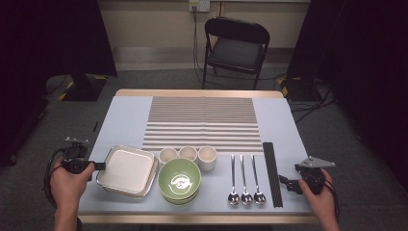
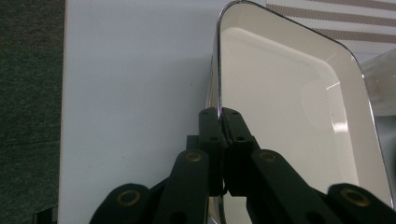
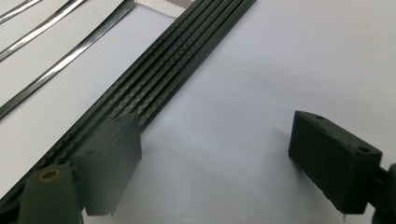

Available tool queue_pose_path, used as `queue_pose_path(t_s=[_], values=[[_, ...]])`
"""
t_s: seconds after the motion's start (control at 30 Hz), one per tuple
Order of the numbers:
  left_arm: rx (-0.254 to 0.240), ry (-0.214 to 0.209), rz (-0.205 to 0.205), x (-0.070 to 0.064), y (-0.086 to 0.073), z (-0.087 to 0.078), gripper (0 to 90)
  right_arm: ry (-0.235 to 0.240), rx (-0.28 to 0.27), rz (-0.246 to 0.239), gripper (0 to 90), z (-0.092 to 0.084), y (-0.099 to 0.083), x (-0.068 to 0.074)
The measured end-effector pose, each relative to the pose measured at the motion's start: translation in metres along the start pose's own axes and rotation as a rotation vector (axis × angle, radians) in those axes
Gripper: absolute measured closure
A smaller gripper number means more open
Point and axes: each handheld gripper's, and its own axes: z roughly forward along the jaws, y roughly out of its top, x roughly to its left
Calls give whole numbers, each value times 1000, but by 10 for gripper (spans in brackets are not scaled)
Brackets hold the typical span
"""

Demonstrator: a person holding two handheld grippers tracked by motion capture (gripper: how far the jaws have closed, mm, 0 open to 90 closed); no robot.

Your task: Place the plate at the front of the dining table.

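Your left gripper [image 2: 219, 122] has its jaws clamped on the near-left rim of the shiny square metal tray [image 2: 280, 93], which sits on the pale blue tablecloth [image 1: 125, 115] beside the green bowl [image 1: 179, 181]. Your right gripper [image 3: 215, 163] stands wide apart, holding nothing, next to the black chopsticks [image 3: 154, 84].

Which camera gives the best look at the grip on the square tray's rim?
The left gripper view: the left gripper is pinched on the tray rim. The high view shows that contact small, with the whole tray.
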Motion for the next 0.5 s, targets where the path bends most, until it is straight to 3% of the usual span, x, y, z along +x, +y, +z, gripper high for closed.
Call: queue_pose_path(t_s=[0.2,0.5], values=[[-31,-25,-4,-4,11,-11,885,0,0,0,163,0,0,0],[-43,-26,2,-13,28,-19,885,1,1,2,163,0,0,0]])
